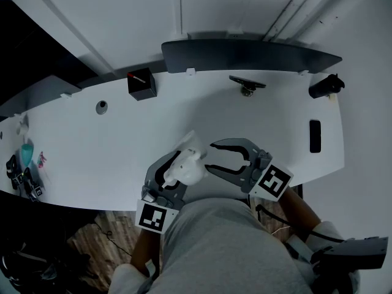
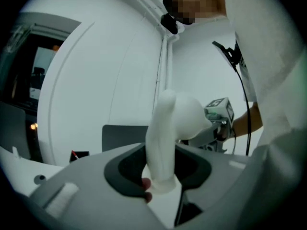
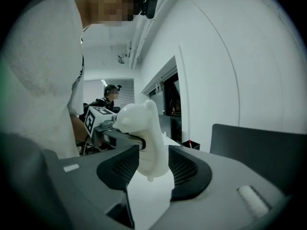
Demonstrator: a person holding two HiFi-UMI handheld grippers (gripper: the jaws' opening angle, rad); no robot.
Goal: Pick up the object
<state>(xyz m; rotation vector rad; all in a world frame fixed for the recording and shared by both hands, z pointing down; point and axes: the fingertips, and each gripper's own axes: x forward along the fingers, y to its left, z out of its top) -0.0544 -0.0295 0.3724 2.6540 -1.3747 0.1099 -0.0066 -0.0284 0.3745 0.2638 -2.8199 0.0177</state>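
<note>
- White table (image 1: 122,146) spreads out in front of me.
- Black box (image 1: 141,86) with a red-tipped stick in it sits at the table's back edge.
- Dark panel (image 1: 245,55) stands along the wall.
- Black slab (image 1: 315,136) lies flat near my right.
- Teal thing (image 1: 27,153) sits far left.
- Wood-patterned floor (image 1: 101,237) shows below the table's near edge.

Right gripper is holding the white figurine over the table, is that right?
Not quite: it is the left gripper that is holding the white figurine over the table. The head view shows the figurine between the left jaws, while the right gripper has its jaws open beside it.
</note>
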